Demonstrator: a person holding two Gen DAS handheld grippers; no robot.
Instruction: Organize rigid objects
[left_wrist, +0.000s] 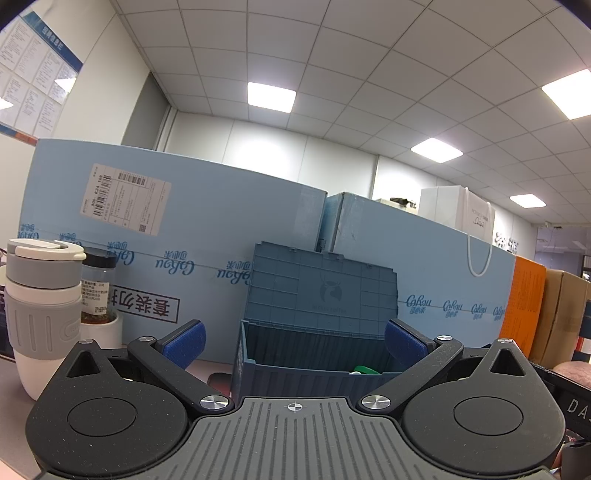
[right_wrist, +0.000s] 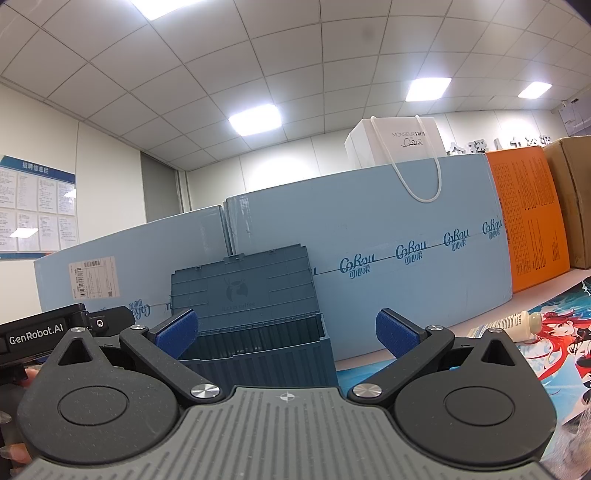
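Note:
A dark blue ribbed plastic bin (left_wrist: 295, 373) stands straight ahead of my left gripper (left_wrist: 294, 341), its hinged lid (left_wrist: 321, 291) propped up against the boxes behind. Something green and white (left_wrist: 364, 370) lies inside it. The left gripper is open, blue pads wide apart, nothing between them. In the right wrist view the same bin (right_wrist: 266, 354) sits ahead and slightly left of my right gripper (right_wrist: 286, 334), which is also open and holds nothing. A cream tube (right_wrist: 517, 325) lies on the mat to the right.
Large light blue cartons (left_wrist: 207, 236) wall off the back, with an orange box (right_wrist: 528, 218) and a brown carton (right_wrist: 572, 199) to the right. A grey-and-white travel mug (left_wrist: 40, 314) and a black-capped jar (left_wrist: 96, 288) stand at the left. A white paper bag (right_wrist: 399, 144) tops the cartons. An anime-print mat (right_wrist: 554, 343) covers the table.

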